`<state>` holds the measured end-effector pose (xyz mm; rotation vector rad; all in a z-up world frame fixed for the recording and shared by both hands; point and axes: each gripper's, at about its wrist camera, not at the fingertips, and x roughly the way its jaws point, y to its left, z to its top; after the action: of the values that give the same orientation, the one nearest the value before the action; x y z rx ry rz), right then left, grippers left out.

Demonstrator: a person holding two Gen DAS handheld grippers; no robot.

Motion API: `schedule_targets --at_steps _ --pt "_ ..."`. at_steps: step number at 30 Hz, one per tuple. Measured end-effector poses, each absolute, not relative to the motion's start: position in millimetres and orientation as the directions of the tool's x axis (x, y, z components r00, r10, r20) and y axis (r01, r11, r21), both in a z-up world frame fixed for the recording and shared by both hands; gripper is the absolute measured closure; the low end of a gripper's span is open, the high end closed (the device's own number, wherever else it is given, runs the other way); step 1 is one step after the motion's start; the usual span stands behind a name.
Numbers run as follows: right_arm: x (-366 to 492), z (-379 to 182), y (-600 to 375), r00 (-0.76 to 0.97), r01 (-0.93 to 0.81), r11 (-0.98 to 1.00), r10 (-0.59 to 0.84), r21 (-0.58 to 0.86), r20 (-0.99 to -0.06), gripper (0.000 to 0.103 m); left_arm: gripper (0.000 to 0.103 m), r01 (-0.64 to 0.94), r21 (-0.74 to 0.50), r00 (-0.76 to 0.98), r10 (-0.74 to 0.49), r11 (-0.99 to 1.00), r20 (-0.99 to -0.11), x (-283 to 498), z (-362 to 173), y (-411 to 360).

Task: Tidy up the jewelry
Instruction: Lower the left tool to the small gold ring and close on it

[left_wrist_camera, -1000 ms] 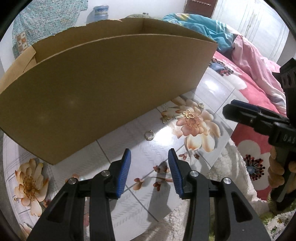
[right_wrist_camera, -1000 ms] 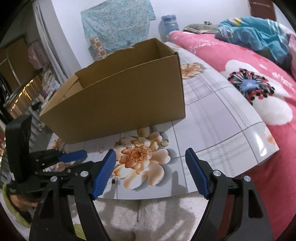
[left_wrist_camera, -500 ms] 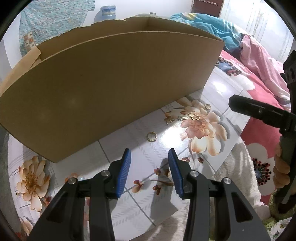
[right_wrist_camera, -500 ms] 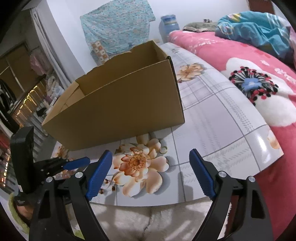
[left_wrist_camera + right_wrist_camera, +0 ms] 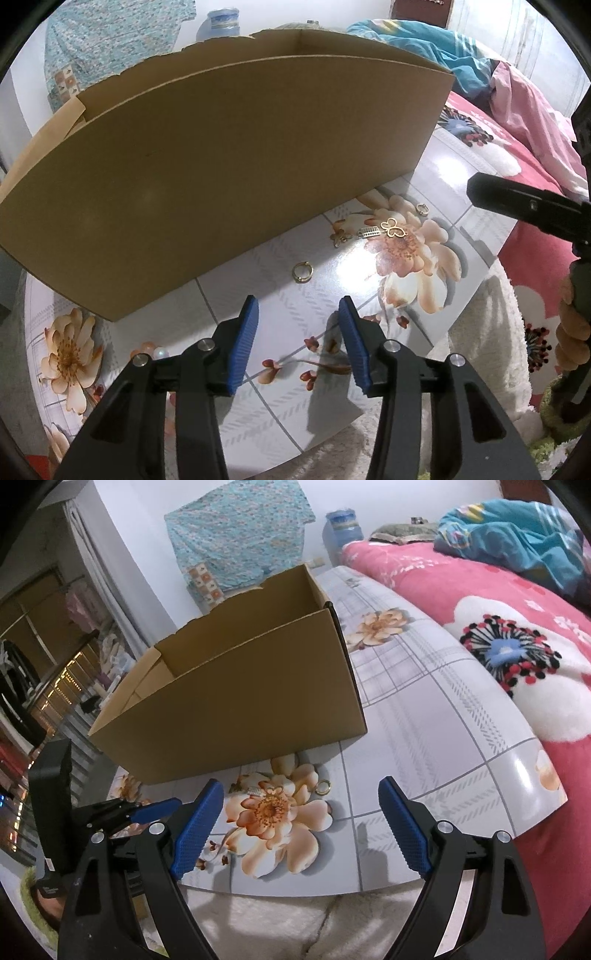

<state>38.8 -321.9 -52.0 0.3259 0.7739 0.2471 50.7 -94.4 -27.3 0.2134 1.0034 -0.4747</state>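
Left gripper (image 5: 298,339) hovers low over the flowered board (image 5: 280,417), blue pads parted, nothing between them. Just ahead of its tips a gold ring (image 5: 303,272) lies flat on the board, close to the front wall of the open cardboard box (image 5: 221,177). Further right, a small cluster sits on the printed blossom: a little flower charm (image 5: 340,238), a silver bar piece (image 5: 369,232), a gold butterfly pendant (image 5: 393,228) and a second ring (image 5: 422,209), all loose and out of the box. Right gripper (image 5: 301,818) hangs spread wide and empty above the board's near edge, that second ring between its pads in the right wrist view. Pink floral bedding (image 5: 498,602) lies beyond.
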Motion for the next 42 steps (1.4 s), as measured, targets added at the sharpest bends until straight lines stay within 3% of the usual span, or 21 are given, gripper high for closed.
schedule_targets --at_steps 8,16,20,23,27,42 --pt "36.4 -54.1 -330.1 0.696 -0.114 0.911 0.358 0.396 -0.622 0.019 0.058 0.473 -0.015 0.454 -0.258 0.881 -0.853 50.6 -28.5 -100.9" --pt "19.1 -49.3 -354.2 0.737 -0.160 0.897 0.387 0.413 -0.554 0.019 0.058 0.516 -0.062 0.475 -0.346 0.854 -0.809 44.4 -15.5 -101.2" --pt "16.5 -54.9 -352.9 0.734 -0.175 0.880 0.416 0.442 -0.537 0.031 0.058 0.551 -0.041 0.493 -0.364 0.834 -0.790 41.2 -9.3 -105.4" --pt "15.0 -57.9 -342.8 0.726 -0.188 0.881 0.423 0.435 -0.542 0.040 0.065 0.566 -0.040 0.486 -0.372 0.824 -0.791 44.1 -9.3 -105.8" --pt "11.8 -61.8 -328.8 0.715 -0.200 0.892 0.416 0.406 -0.562 0.045 0.076 0.569 -0.057 0.457 -0.374 0.820 -0.807 53.3 -16.5 -104.6" --pt "19.0 -70.5 -290.1 0.676 -0.206 0.915 0.389 0.346 -0.626 0.047 0.092 0.577 -0.032 0.461 -0.357 0.816 -0.812 70.6 -29.9 -101.0"
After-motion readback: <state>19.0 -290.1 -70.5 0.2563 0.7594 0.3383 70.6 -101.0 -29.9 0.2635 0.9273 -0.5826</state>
